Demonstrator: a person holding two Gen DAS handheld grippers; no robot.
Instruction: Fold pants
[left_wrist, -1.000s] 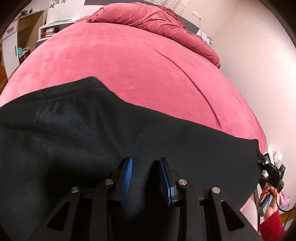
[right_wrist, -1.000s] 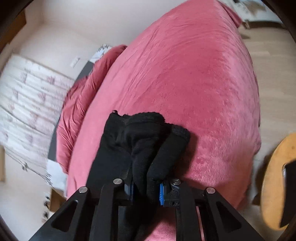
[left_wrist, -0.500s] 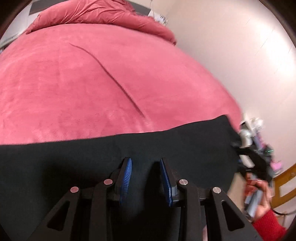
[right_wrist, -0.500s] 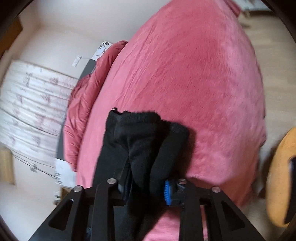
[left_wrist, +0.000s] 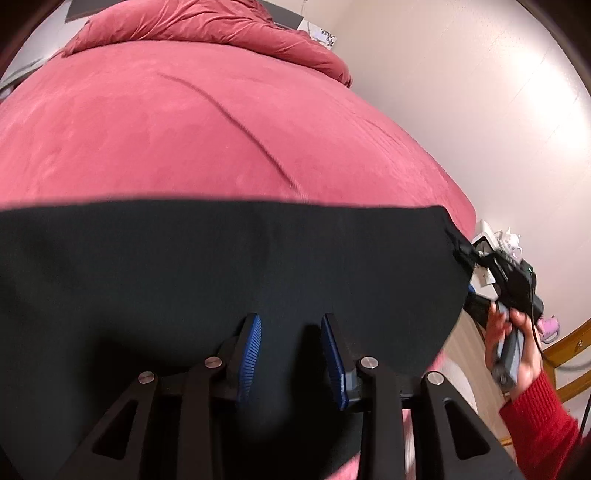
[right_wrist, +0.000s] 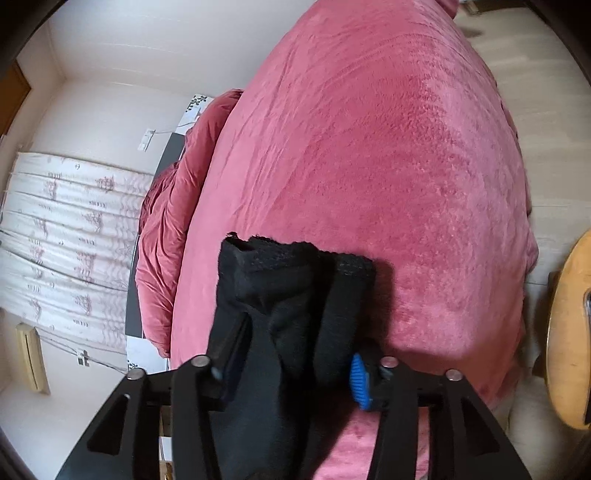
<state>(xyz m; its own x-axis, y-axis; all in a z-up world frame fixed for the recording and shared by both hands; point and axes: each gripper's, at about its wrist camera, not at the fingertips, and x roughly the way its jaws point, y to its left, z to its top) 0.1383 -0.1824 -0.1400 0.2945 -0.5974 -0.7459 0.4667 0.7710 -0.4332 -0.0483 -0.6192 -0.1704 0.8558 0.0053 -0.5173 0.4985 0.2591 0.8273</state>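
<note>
Plain black fabric pants (left_wrist: 229, 266), no pattern; ribbed knit texture at the bunched end (right_wrist: 295, 280). Bed cover, plush pink-red velvet (left_wrist: 184, 122), solid; rumpled duvet at the head (left_wrist: 221, 26) same red. Left tongs (left_wrist: 291, 354) and right tongs (right_wrist: 291, 373): black frames, blue ribbed pads. Knitted sleeve (left_wrist: 535, 417) was red. Curtain (right_wrist: 66, 229) was white with a faint pinkish floral print. Rounded wooden chair (right_wrist: 569, 332) was yellow-orange.

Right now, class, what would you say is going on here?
A person is folding black pants on a pink bedspread, a pair of tongs in each hand. The right tongs have just been opening around the bunched end of the pants, which sits between the loosened pads. The left tongs hang open over the flat cloth.
</note>
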